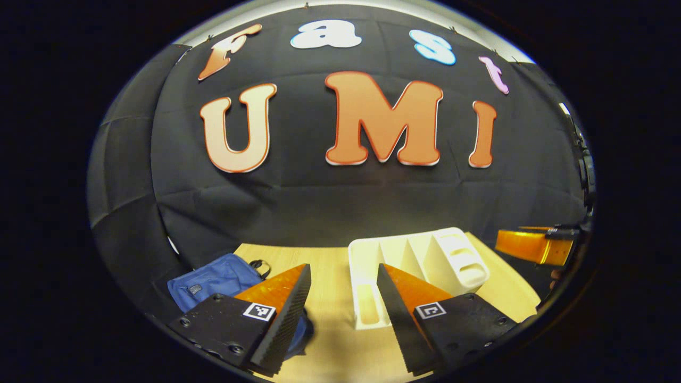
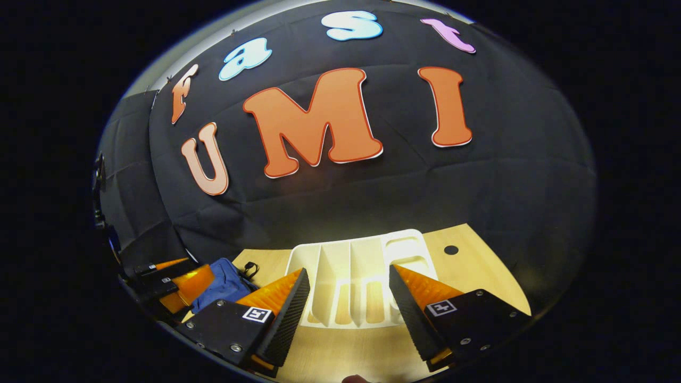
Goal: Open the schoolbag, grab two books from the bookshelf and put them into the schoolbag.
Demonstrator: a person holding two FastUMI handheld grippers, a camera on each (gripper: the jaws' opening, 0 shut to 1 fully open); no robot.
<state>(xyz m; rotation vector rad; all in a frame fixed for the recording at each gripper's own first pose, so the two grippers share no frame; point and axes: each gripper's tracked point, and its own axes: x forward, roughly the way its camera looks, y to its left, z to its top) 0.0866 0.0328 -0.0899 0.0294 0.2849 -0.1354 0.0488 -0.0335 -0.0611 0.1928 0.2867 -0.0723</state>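
The blue schoolbag (image 1: 213,279) lies flat on the wooden table at the left, partly behind my left gripper's left finger. The white bookshelf (image 1: 452,239) stands mid-table with its divided slots empty. My left gripper (image 1: 343,268) hovers open between the bag and the shelf, holding nothing. In the right gripper view, my right gripper (image 2: 348,270) is open and points straight at the bookshelf (image 2: 407,247), nothing between its fingers. There the schoolbag (image 2: 223,284) sits at the left. The right gripper (image 1: 534,246) also appears at the far right edge of the left gripper view.
The light wooden table (image 2: 479,266) ends at the black cloth wall behind the shelf. A small round dark hole (image 2: 451,249) marks the table to the right of the shelf. The left gripper (image 2: 170,282) hangs at the left over the bag's side.
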